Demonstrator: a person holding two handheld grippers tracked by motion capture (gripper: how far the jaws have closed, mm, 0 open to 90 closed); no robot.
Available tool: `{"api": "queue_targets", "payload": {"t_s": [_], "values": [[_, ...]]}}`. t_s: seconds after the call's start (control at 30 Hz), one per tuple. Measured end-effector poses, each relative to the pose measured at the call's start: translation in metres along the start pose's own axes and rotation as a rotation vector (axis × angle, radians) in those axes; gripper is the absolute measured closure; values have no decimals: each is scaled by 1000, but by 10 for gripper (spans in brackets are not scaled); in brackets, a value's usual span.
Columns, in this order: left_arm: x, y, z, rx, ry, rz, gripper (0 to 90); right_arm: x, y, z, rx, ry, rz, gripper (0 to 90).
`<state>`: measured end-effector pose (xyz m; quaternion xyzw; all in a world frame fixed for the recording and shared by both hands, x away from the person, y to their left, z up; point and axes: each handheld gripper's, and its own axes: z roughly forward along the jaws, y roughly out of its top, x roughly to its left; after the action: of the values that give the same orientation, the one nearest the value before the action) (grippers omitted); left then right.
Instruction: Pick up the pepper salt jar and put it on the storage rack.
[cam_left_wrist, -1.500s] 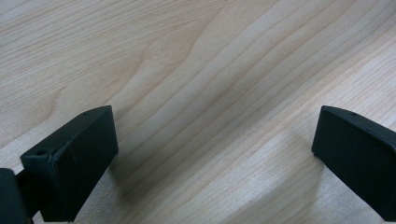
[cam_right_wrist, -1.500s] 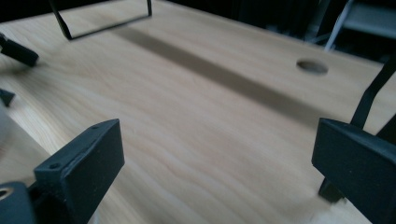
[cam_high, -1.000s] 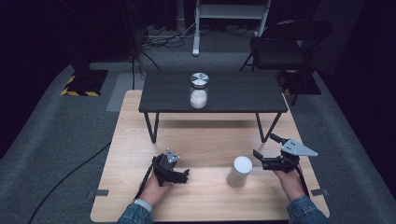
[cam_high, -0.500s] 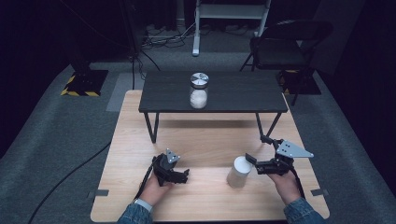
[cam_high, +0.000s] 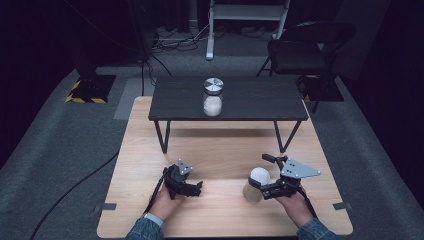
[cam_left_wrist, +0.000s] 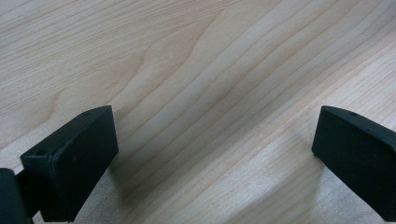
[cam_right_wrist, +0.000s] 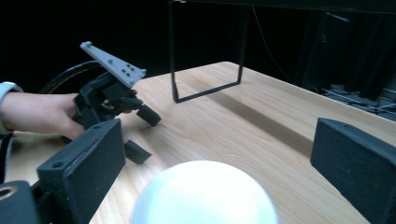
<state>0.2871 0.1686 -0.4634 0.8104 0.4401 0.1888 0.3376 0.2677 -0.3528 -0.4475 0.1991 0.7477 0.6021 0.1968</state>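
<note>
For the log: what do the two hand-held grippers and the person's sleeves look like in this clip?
Both are black. The left hand-held gripper has blocky matte jaws with small holes, a small grey plate on top and a dark cable trailing back. The right hand-held gripper carries a larger grey three-cornered plate. The sleeves are blue denim, the left one showing a light cuff at the wrist.

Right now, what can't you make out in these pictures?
- White-lidded jar, high view: whether the right gripper touches it; too small.
- Same jar, right gripper view: body cut off by the bottom edge.
- Far jar, high view: white contents too small to identify.
- Left gripper, left gripper view: bare wood between open jaws.
</note>
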Motion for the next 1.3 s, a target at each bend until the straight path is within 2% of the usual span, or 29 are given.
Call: {"api": "queue_targets", "payload": {"t_s": [0.3, 0.47, 0.63, 0.83, 0.97, 1.07, 1.3], "values": [[0, 0, 0, 1, 0, 2, 1, 6, 1, -1, 10, 22, -11, 38], [0, 0, 1, -1, 1, 2, 1, 8, -2, -6, 42, 26, 4, 71], [-1, 1, 1, -3, 2, -1, 1, 9, -4, -2, 95, 12, 6, 93], [-1, 1, 1, -2, 2, -2, 1, 5, -8, -2, 147, -12, 53, 167], [-1, 1, 1, -2, 2, -2, 1, 4, -6, 0, 174, -6, 49, 249], [-1, 1, 1, -2, 2, -2, 1, 0, -8, 0, 180, 13, 69, 321], [-2, 1, 2, -3, 4, -6, 1, 1, -2, 0, 194, 13, 42, 333]]}}
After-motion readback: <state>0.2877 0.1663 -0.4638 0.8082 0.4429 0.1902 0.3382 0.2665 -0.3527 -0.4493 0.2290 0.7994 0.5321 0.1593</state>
